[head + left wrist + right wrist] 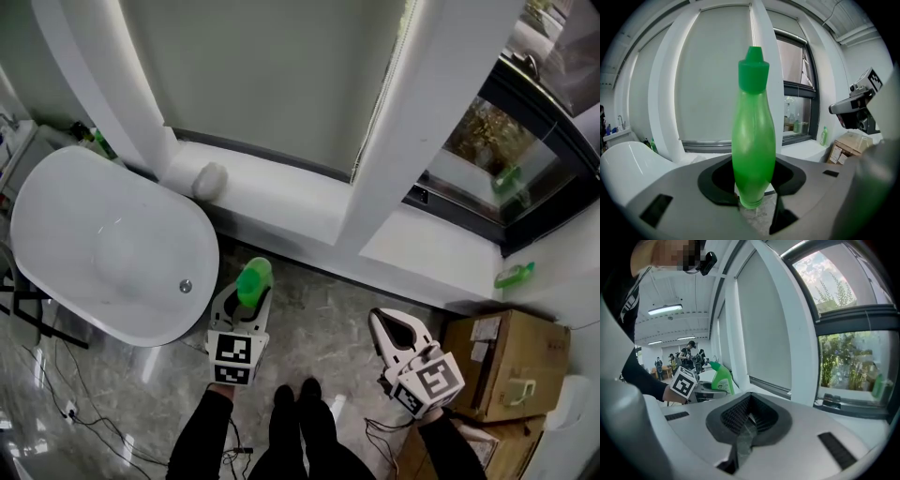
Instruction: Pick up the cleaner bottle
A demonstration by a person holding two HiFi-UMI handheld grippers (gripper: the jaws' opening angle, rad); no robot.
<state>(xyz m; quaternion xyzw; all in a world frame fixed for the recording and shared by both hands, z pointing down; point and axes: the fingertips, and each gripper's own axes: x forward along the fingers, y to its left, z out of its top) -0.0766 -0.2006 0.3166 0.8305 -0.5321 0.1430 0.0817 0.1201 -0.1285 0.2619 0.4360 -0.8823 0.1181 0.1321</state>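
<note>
A white bathtub (103, 244) stands on a grey floor (323, 314), seemingly marble, crossed by thin cables (66, 375). A lowered blind (272, 66) hangs above a white sill (277, 202). Daylight enters a dark-framed window (525, 131), with cardboard boxes (502, 361) below it.

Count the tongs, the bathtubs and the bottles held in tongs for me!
Tongs: 2, the left tongs and the right tongs
Bathtubs: 1, the white bathtub
Held bottles: 1, the green bottle, gripped in the left tongs
Total: 4
</note>
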